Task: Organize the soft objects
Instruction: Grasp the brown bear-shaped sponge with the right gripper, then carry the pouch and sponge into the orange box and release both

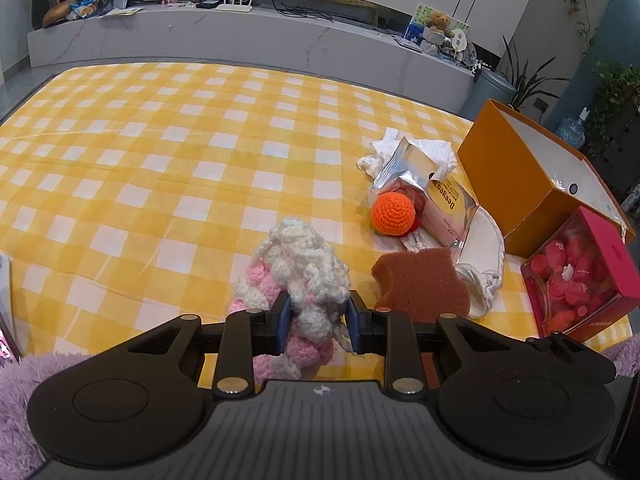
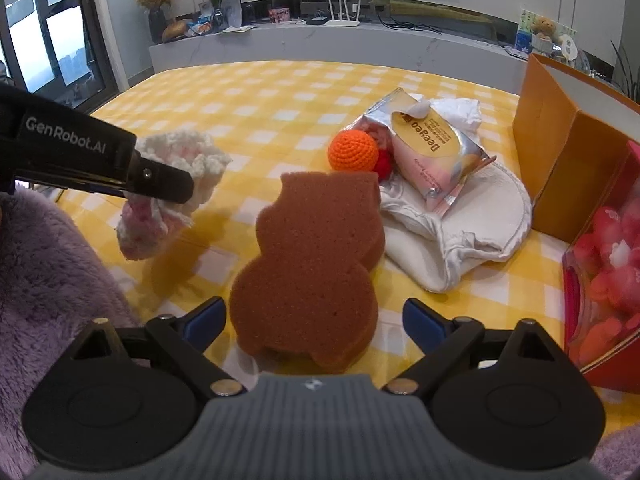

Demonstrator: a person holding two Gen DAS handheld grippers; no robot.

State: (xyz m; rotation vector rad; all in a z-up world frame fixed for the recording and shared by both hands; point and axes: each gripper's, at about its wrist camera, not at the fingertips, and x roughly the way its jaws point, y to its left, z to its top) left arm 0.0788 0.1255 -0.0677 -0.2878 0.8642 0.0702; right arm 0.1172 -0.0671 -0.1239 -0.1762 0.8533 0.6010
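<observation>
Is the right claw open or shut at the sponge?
Open. The right claw has its blue fingertips spread on either side of the brown sponge, with visible gaps, so it is not gripping yet.

My left gripper (image 1: pixel 318 326) closed, blue pads (image 1: pixel 283 320) pressing both sides of pink-white crochet piece (image 1: pixel 304 276), holding it lifted above cloth; my right gripper (image 2: pixel 316 322) low and pointing forward, jaws spread wide, blue fingertips (image 2: pixel 206 320) each side of brown sponge (image 2: pixel 312 268), not touching it.

Orange box (image 1: pixel 516 172) beside red box (image 1: pixel 580 276), perhaps candles.
</observation>
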